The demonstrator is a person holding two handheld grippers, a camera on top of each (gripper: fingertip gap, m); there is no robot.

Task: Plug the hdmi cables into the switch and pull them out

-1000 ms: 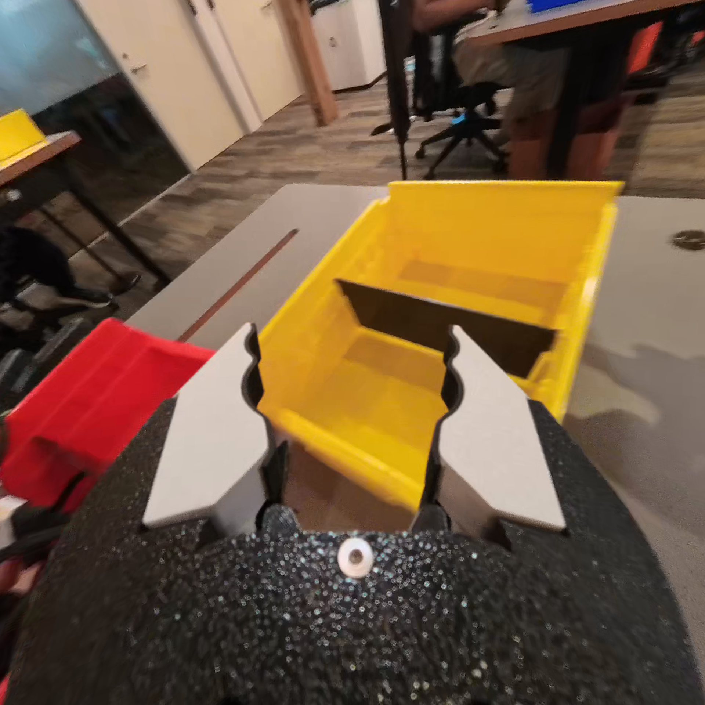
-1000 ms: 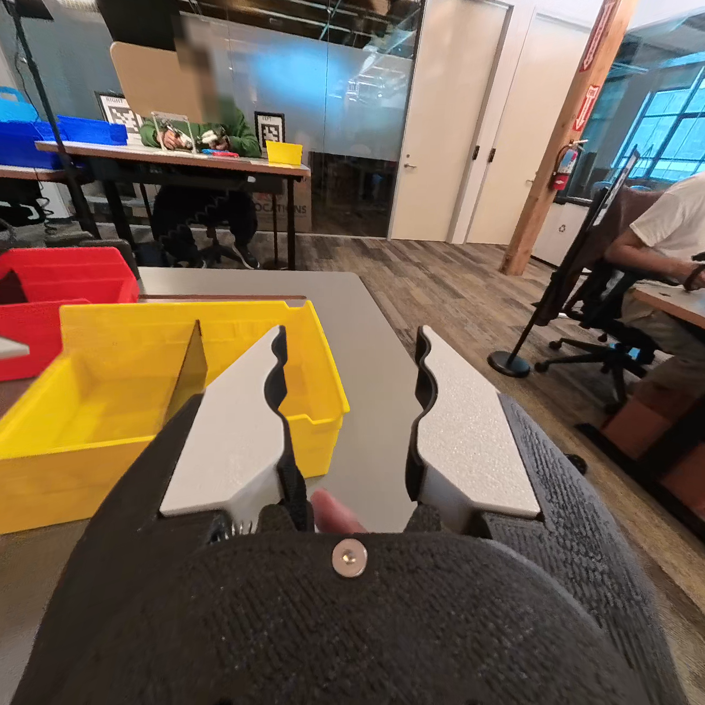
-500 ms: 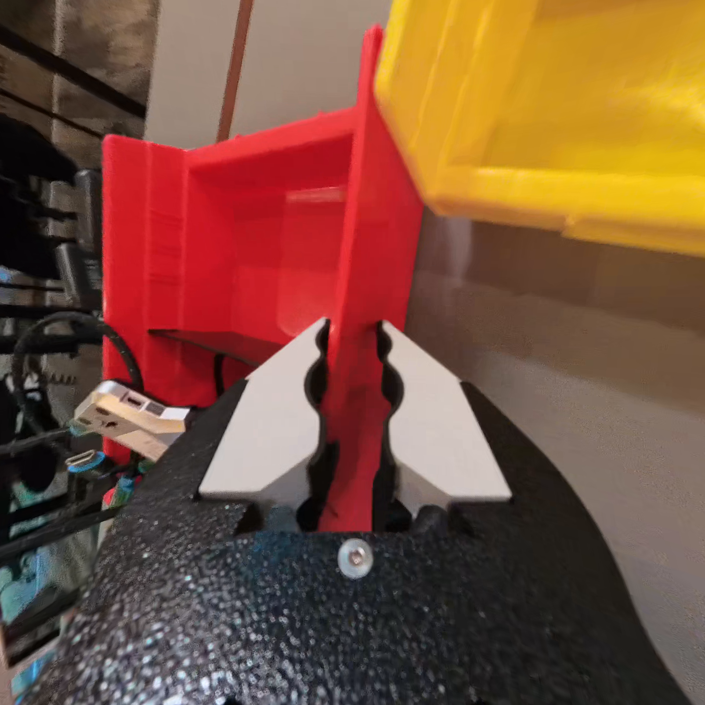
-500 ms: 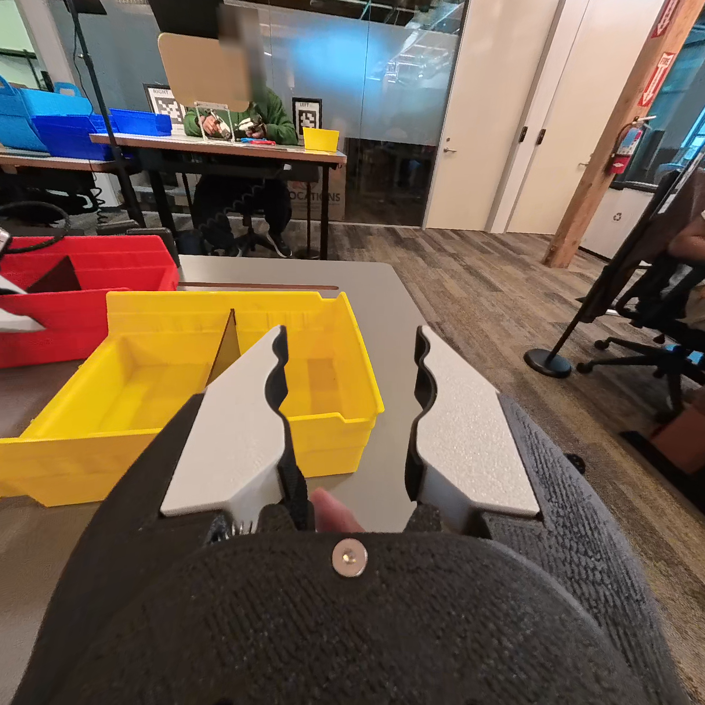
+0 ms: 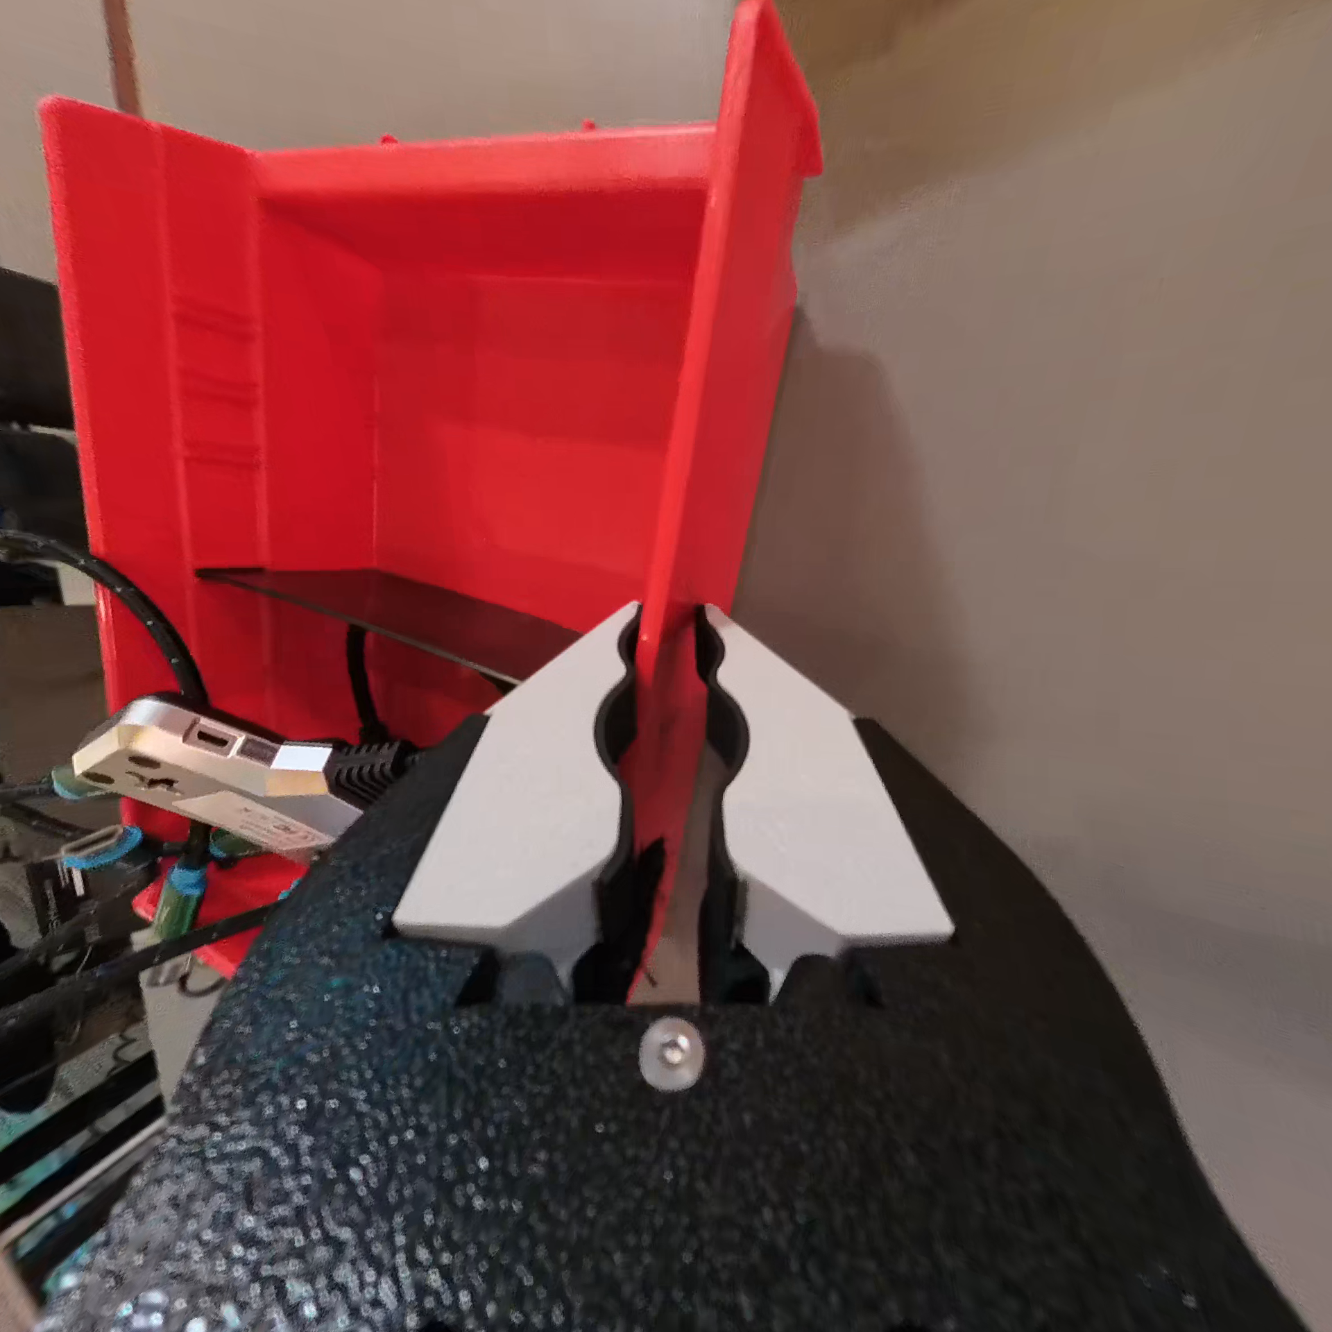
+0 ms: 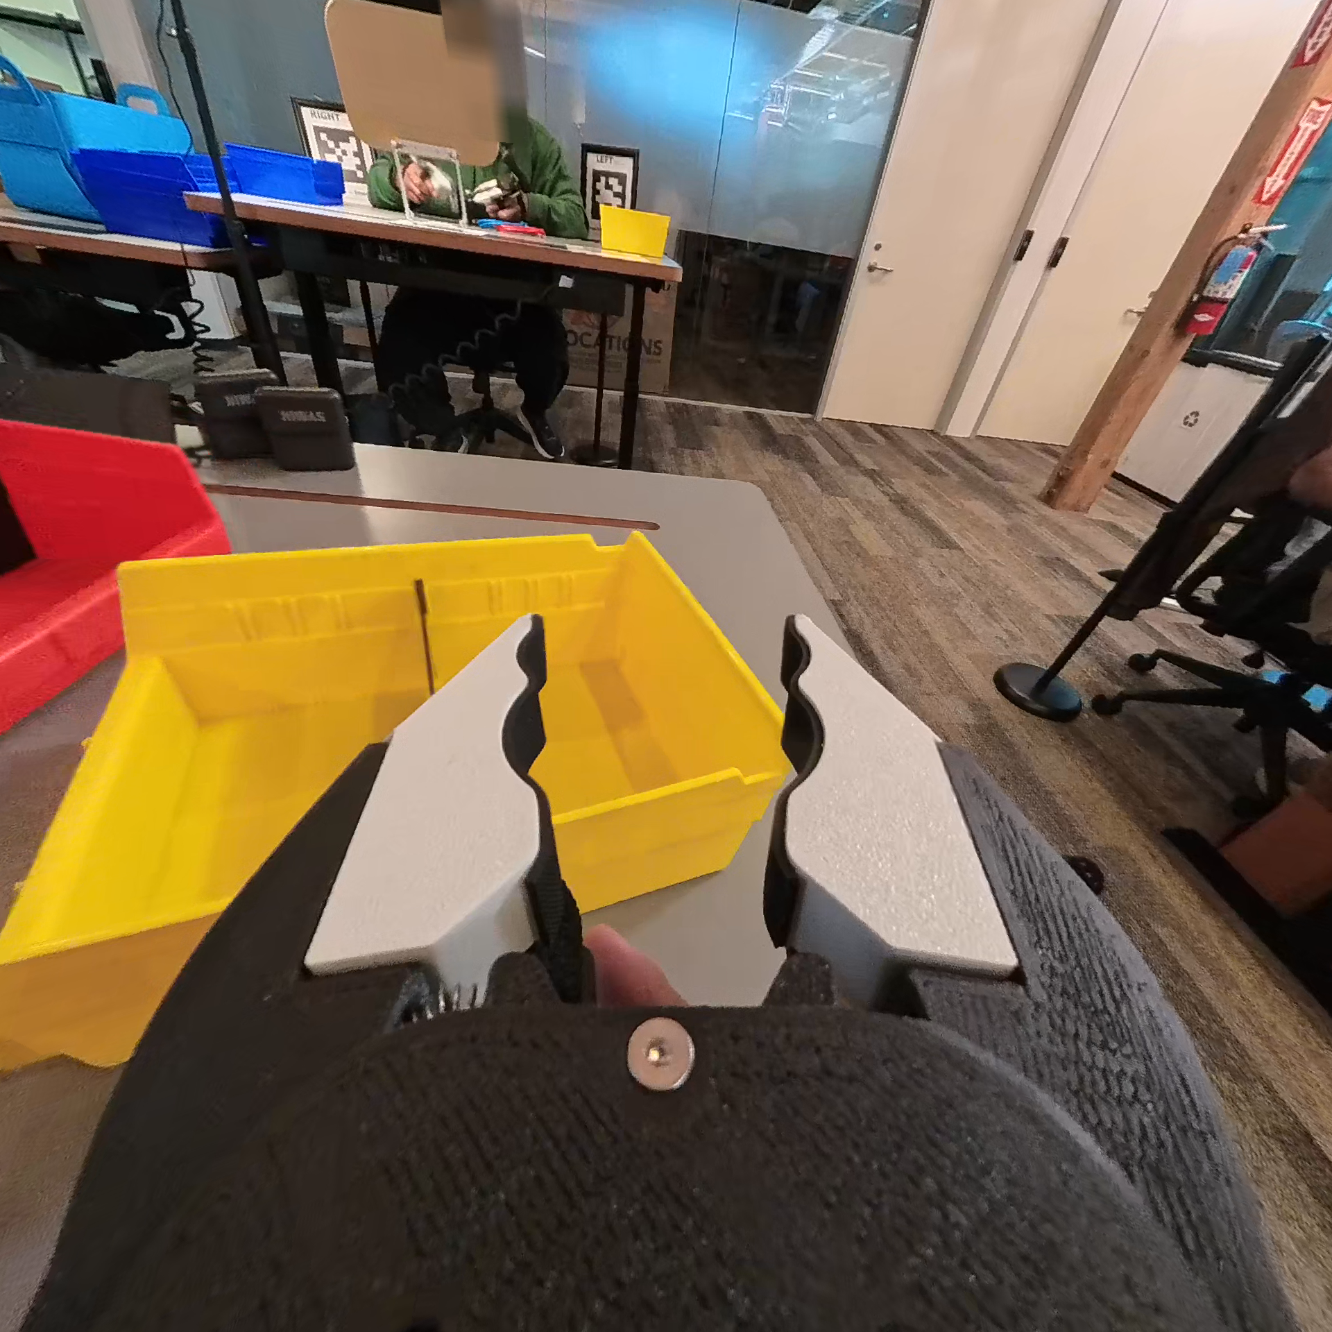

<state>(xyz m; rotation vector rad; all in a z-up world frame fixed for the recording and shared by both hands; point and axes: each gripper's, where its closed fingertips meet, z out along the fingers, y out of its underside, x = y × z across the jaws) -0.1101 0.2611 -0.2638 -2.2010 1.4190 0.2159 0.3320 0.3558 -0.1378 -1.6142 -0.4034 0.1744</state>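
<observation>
My left gripper [image 5: 667, 620] is shut on the right side wall of a red bin [image 5: 461, 346]. The bin holds a black divider [image 5: 403, 598]. A silver HDMI switch [image 5: 202, 757] lies at the bin's near left corner, left of my fingers. A black braided cable [image 5: 158, 620] runs to it, and loose teal-tipped plugs [image 5: 101, 843] lie below it. My right gripper [image 6: 663, 634] is open and empty, held above the near right part of a yellow bin [image 6: 324, 598]. The red bin's corner also shows in the right wrist view [image 6: 94, 519].
The yellow bin has a thin dark divider [image 6: 425, 641] and stands on the grey table [image 6: 685, 519]. The table's right edge drops to wood floor with a black stand base [image 6: 1038, 692] and an office chair [image 6: 1261, 649]. A person sits at a far desk [image 6: 461, 245]. Tip to tip, the grippers are about 45 centimeters apart.
My left gripper swung from the yellow bin to the red bin and closed on its side wall; the bin now looms closer. My right gripper stayed open and shifted over the yellow bin.
</observation>
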